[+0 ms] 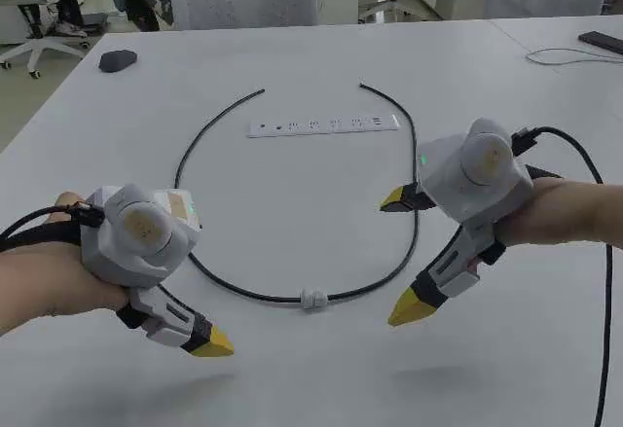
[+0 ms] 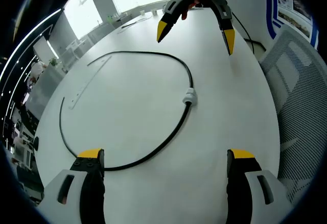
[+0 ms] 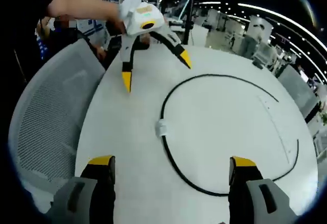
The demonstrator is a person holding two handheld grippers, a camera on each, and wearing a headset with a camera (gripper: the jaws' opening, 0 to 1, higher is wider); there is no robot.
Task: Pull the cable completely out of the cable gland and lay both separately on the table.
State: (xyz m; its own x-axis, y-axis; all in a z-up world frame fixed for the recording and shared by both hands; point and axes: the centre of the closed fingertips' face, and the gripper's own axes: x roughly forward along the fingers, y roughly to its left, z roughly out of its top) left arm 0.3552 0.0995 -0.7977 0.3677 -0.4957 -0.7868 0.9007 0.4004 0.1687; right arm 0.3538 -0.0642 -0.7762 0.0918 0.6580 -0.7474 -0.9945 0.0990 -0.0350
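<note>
Small white cable gland [image 1: 313,300] sits threaded on a thin black cable [image 1: 200,135] that curves in an open ring on the smooth white table [image 1: 292,213]; left gripper [image 2: 165,156] and right gripper [image 1: 397,258] flank the gland, both spread wide; a flat power strip [image 1: 323,125] lies beyond

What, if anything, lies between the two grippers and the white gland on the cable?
Nothing visible does. Only bare table separates the open left gripper and the open right gripper from the cable gland, which is threaded on the black cable.

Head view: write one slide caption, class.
Left gripper and right gripper, both open, flank a looped cable threaded through its cable gland.
</note>
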